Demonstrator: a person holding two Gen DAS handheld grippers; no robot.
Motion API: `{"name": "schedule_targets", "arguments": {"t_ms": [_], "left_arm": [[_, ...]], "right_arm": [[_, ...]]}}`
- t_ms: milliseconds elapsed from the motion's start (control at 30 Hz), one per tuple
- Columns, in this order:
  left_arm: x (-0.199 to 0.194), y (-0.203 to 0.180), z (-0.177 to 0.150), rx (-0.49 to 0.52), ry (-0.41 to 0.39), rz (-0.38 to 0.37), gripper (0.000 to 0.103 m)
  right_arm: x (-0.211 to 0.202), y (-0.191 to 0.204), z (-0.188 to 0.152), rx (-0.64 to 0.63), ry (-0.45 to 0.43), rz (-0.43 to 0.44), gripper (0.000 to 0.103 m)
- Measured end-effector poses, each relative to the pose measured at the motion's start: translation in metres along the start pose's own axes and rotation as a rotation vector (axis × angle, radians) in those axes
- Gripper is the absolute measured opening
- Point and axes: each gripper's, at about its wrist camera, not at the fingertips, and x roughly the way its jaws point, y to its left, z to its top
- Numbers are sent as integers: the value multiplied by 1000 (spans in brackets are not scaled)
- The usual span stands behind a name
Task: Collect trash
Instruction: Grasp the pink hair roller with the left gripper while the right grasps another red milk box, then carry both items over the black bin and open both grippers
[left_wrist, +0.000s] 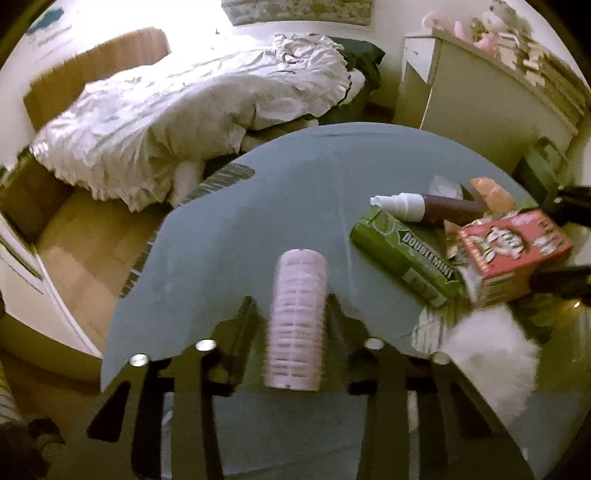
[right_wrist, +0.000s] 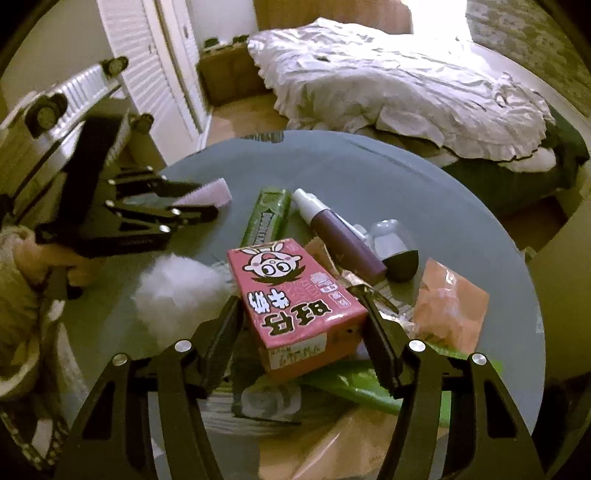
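Both of my tongs are down over the round glass table (left_wrist: 258, 206), each closed on a piece of trash. In my left gripper (left_wrist: 295, 310) the two fingers are clamped against the sides of a pale pink ribbed tube (left_wrist: 297, 317), which lies lengthwise between them on the glass; from the right wrist view the same tube (right_wrist: 208, 194) pokes out past the black fingertips. My right gripper (right_wrist: 301, 332) has its jaws set wider, one finger against each side of a red drink carton (right_wrist: 295, 302) printed with a cartoon face, and the pads look to be touching it. That carton sits on top of the heap, over some green packaging I cannot make out. Just beside it lie a green Doublemint gum pack (left_wrist: 402, 262), a dark purple spray bottle (right_wrist: 340, 236) with a white cap, a white fluffy wad (right_wrist: 177, 291) and an orange wrapper (right_wrist: 448, 306). Behind the table is a bed with a rumpled white duvet (left_wrist: 177, 110).
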Motion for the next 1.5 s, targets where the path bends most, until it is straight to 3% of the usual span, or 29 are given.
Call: {"name": "schedule_targets", "arguments": {"t_ms": [133,300,433,533,633,833,1000,1200,1500], "left_arm": [[-5,5,1,-59,-2,-44,28],[-41,-6,16,-92,-87,-141,28],[-75,-48,44,-47,-166,-253,29],[-91,-97,68,11,-200,-361,29],[-94,-153,87,73,-207,-451,29],[-77,-261,107,205,-196,-558,29],[-48,-329,113,251,-125,-611,29],[-15,-377,111,282,-52,-622,29],[14,-405,112,296,15,-614,29]], "right_arm": [[-25,-6,-7,81,-91,39,63],[-76,-33,-34,265,-273,79,63],[-122,-76,-75,479,-448,69,63],[-159,-111,-118,624,-561,-9,63],[-183,-137,-152,716,-618,-82,63],[-217,-187,-220,894,-685,-243,63],[-215,-219,-261,995,-683,-340,63],[-191,-252,-295,1110,-666,-366,63],[-167,-271,-312,1156,-630,-382,63]]}}
